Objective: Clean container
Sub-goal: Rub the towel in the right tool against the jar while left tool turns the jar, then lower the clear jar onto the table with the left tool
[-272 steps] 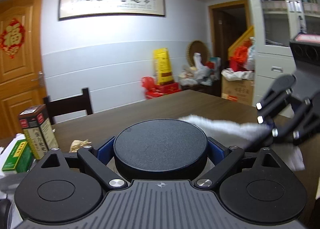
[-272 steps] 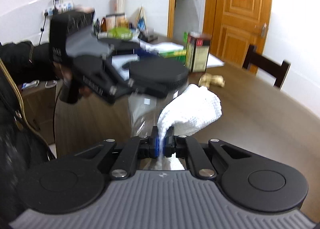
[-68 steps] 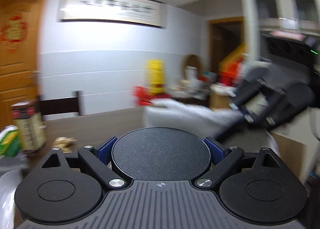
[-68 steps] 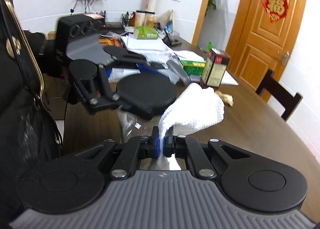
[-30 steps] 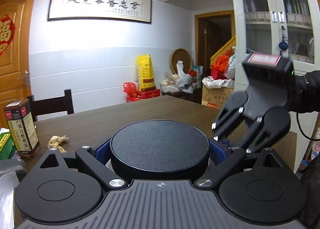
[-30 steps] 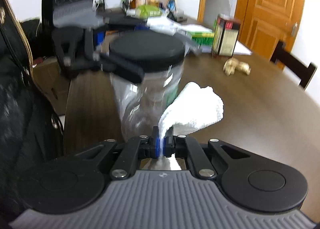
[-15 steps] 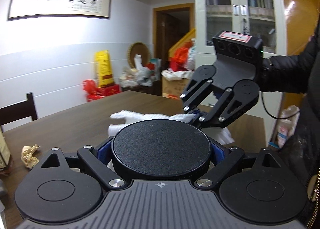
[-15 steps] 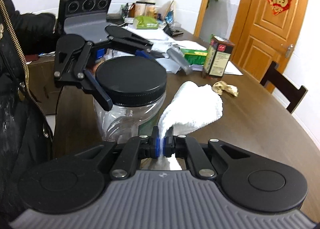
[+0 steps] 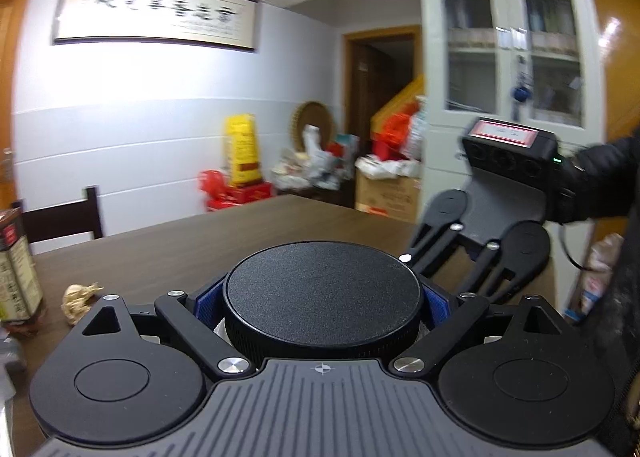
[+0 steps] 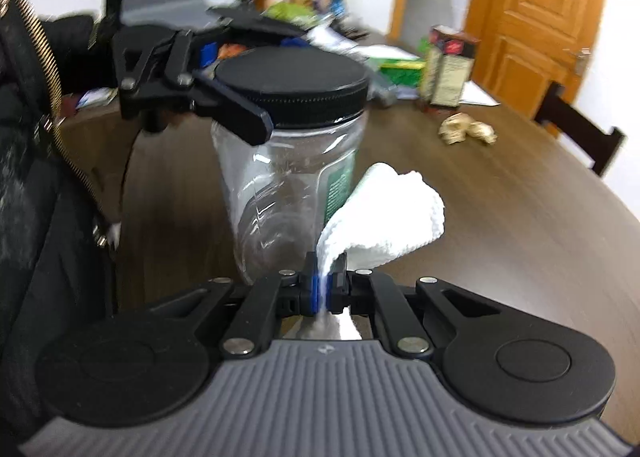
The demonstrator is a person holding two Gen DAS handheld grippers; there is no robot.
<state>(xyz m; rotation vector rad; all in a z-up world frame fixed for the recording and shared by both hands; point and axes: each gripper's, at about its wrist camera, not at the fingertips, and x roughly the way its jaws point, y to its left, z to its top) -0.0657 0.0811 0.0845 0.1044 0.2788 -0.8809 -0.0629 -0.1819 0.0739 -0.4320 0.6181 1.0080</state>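
A clear plastic jar [image 10: 288, 177] with a black screw lid [image 10: 292, 77] is held above the brown table. My left gripper [image 9: 322, 303] is shut on the lid [image 9: 320, 281], blue pads pressing its rim on both sides; its jaws have just been closing on it. In the right wrist view the left gripper [image 10: 256, 69] reaches in from the left. My right gripper [image 10: 323, 289] is shut on a folded white cloth [image 10: 384, 213], which lies against the jar's lower right wall. The right gripper's black body [image 9: 504, 193] shows beyond the lid, with the cloth hidden.
A crumpled paper ball [image 10: 466, 129] and a tall printed box [image 10: 450, 69] sit on the table [image 10: 520, 217] beyond the jar. A dark chair [image 10: 576, 121] stands at the far edge. Papers and jars crowd the table's back end. A dark sleeve [image 9: 600, 177] holds the right gripper.
The jar now stands closer and larger in the right wrist view, with the cloth beside its wall. In the left wrist view the right gripper has dropped lower and the cloth has gone from sight.
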